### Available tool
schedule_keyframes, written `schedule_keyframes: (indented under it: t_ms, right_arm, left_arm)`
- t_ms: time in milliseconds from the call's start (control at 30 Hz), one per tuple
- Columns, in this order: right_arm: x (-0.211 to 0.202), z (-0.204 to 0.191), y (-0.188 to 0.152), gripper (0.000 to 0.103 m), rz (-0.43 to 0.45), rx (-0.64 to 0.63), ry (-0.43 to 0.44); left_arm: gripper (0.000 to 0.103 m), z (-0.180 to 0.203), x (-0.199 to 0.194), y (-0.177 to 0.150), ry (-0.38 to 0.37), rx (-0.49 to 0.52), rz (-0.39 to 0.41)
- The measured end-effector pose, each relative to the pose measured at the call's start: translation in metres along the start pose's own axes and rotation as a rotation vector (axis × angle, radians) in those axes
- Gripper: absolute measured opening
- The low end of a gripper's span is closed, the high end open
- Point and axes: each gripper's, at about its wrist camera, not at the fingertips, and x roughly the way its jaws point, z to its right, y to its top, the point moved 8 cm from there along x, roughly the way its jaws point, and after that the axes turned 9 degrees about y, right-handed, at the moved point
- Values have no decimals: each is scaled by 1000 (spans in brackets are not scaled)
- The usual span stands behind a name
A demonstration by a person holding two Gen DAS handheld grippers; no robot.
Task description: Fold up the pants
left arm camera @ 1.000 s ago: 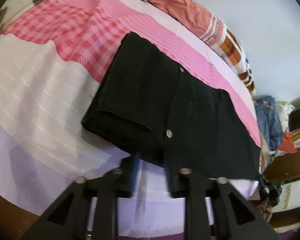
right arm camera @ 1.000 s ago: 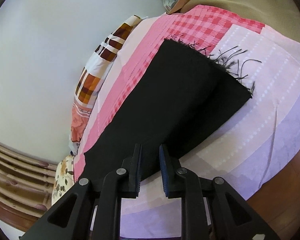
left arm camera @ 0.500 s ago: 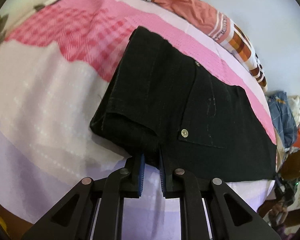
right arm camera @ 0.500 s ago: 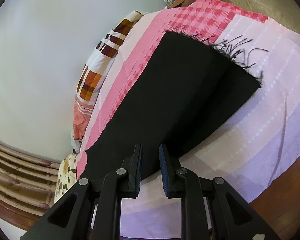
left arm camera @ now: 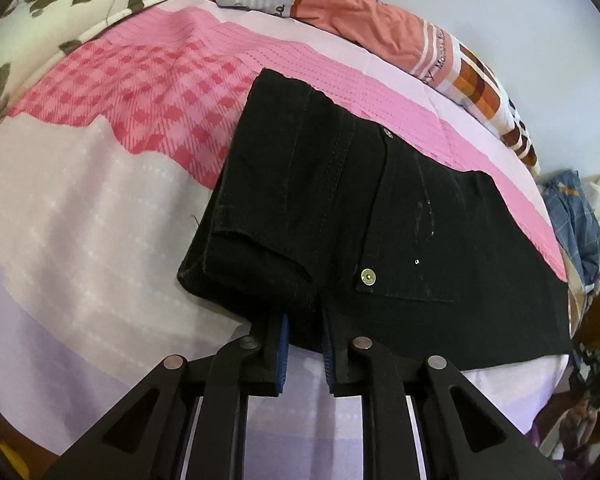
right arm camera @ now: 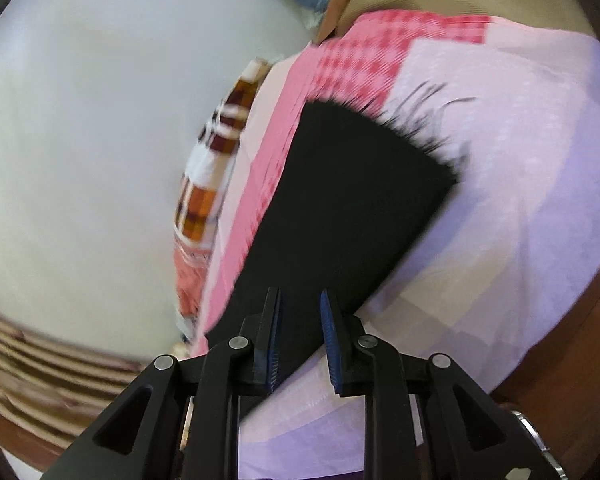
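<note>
Left hand-held gripper (left arm camera: 303, 326) closed in from wide to narrow on the waist edge; right view shifted and blurred.

Black pants (left arm camera: 380, 224) are laid flat on the pink bed (left arm camera: 80, 220). The near edge is pinched between narrow jaws at both ends, the right hand-held gripper (right arm camera: 300, 320) set near the frayed hem (right arm camera: 412, 128). Both grips are best confirmed, then lifted together evenly so the fold lands square.
</note>
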Motion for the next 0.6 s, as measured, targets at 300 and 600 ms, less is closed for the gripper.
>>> schedule_keyframes:
  t_ms: [300, 600]
  right_arm:
    - [-24, 21, 13, 27, 82, 91, 40]
    - [-34, 36, 27, 52, 141, 120, 17]
  left_arm:
    - [45, 14, -7, 3, -15, 10, 5]
    - [61, -4, -42, 15, 43, -67, 99]
